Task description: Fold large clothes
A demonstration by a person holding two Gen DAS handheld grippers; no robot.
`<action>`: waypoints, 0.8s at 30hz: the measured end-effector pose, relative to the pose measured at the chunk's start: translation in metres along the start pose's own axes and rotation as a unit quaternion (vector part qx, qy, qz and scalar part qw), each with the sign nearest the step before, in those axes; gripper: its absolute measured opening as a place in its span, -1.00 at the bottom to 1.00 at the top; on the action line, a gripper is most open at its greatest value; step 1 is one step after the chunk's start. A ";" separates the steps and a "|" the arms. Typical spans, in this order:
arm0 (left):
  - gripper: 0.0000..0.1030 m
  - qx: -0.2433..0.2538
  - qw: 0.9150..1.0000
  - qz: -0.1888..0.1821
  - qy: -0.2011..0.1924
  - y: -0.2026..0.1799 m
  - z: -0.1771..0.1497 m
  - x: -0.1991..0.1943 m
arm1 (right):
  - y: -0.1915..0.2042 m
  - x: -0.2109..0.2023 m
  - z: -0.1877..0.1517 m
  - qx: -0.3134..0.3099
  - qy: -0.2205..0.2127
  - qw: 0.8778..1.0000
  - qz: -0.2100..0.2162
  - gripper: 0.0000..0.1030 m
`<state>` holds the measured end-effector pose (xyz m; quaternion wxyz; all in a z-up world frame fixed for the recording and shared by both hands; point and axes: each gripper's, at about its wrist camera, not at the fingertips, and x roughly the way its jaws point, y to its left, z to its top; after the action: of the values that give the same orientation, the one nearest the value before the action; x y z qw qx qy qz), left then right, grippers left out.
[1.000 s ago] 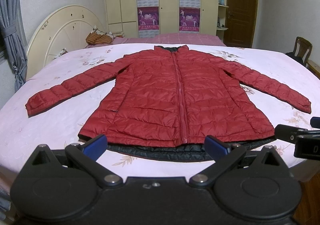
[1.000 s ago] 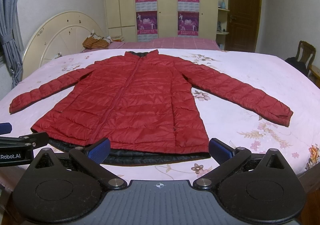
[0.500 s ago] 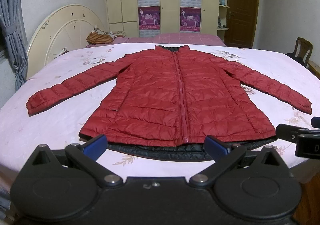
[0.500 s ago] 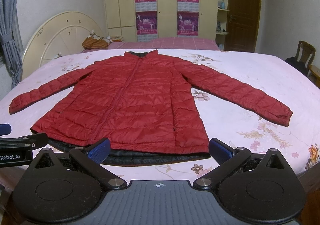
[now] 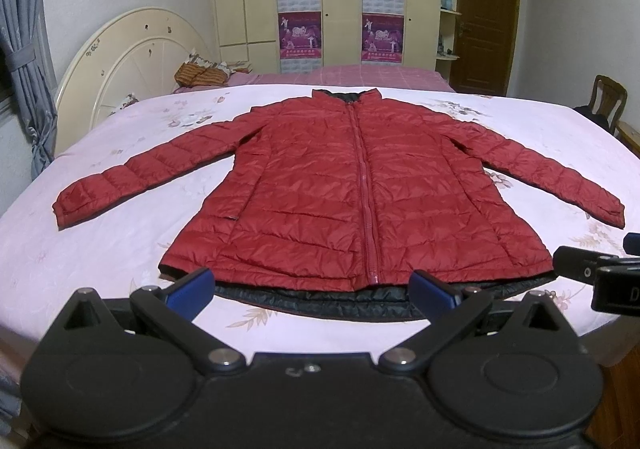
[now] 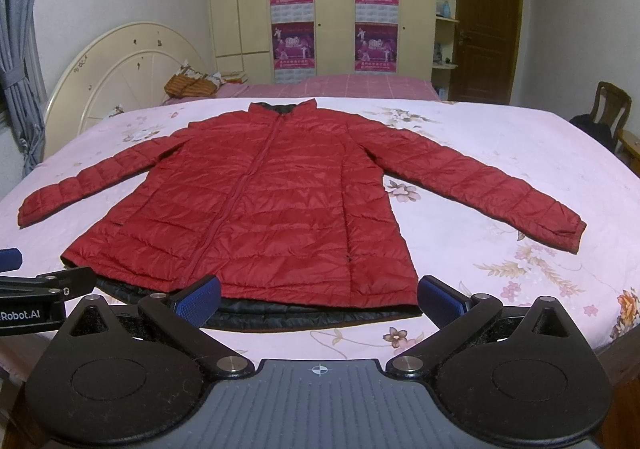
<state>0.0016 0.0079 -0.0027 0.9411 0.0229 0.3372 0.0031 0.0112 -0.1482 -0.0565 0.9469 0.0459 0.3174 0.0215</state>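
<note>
You held left gripper point(image 5: 310, 285) and right gripper point(image 6: 320, 295) spread wide, empty, near the hem of the red jacket point(image 5: 360, 193), flat on the bed point(image 5: 100, 249). Slick puffy fabric risked slipping.

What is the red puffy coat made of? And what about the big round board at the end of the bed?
The red coat looks like thin, slightly shiny nylon-type fabric over soft filling: stitched puffy rows catch the light.

The round headboard looks like cream-painted wood, smooth with small dark marks; it could be another hard board.
</note>
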 end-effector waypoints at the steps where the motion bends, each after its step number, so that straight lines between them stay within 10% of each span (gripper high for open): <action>1: 1.00 0.000 1.000 0.001 0.000 0.000 0.000 0.000 | 0.000 0.000 0.000 0.000 0.000 1.000 0.000 1.00; 24: 1.00 -0.010 0.999 -0.042 -0.003 0.009 0.059 0.079 | -0.011 0.072 0.052 0.023 -0.007 0.999 -0.038 1.00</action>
<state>0.0999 0.0160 -0.0067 0.9415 -0.0010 0.3354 -0.0328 0.1002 -0.1575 -0.0599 0.9480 0.0555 0.3127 -0.0216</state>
